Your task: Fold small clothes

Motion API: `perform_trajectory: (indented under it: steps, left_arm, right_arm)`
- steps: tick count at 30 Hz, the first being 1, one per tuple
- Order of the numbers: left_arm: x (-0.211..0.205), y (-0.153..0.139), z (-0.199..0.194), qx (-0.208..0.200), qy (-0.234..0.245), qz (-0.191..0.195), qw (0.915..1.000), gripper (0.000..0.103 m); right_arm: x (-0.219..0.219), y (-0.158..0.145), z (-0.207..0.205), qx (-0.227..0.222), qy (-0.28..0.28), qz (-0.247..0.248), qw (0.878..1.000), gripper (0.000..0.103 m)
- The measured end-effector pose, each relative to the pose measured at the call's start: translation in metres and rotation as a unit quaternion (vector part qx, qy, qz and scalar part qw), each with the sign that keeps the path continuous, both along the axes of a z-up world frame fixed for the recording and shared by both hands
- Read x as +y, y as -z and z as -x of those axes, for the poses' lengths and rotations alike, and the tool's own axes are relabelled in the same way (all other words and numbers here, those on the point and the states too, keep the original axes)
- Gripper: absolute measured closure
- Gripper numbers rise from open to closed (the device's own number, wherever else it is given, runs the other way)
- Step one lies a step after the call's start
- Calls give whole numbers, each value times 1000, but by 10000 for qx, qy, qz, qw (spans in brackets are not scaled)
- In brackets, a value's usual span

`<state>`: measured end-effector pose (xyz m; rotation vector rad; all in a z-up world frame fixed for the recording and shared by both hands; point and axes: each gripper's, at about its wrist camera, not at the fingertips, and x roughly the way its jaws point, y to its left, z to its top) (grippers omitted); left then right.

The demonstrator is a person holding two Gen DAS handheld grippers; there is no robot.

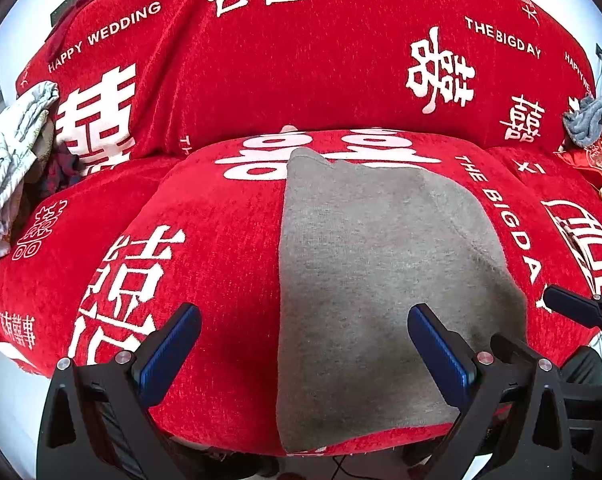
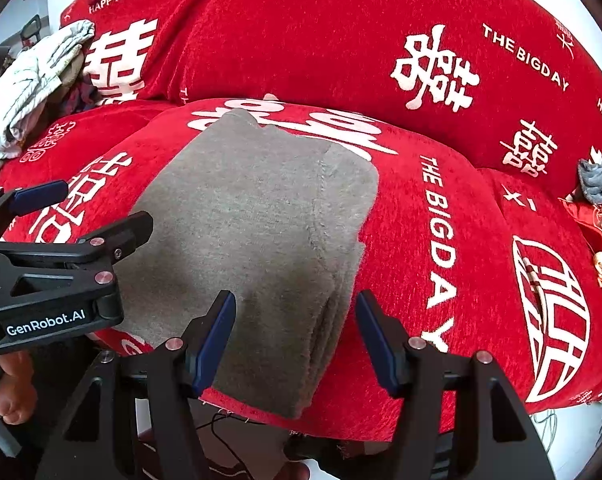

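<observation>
Left wrist view: one sofa (image 1: 341,60) draped in a red cover printed with white characters and "HAPPY WEDDING" fills the room, white wall behind. One folded grey garment (image 1: 373,280) lies flat on the centre seat cushion. Left of the garment, one pale striped cloth (image 1: 9,168) is heaped; far right of it, one crumpled blue-grey cloth (image 1: 593,124). Two grippers hover over the garment's near edge: left gripper (image 1: 305,344) and right gripper (image 2: 297,332), both jaws spread, gripping nothing
</observation>
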<state>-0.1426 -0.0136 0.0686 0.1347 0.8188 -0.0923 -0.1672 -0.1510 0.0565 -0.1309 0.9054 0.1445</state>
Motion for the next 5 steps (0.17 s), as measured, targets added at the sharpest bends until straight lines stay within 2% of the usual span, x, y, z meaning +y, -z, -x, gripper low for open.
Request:
perform_trajectory:
  steps: [5]
  left_arm:
    - [-1, 4, -1, 61, -9, -35, 10000, 0]
  right_arm:
    - [-3, 3, -1, 37, 8, -26, 10000, 37]
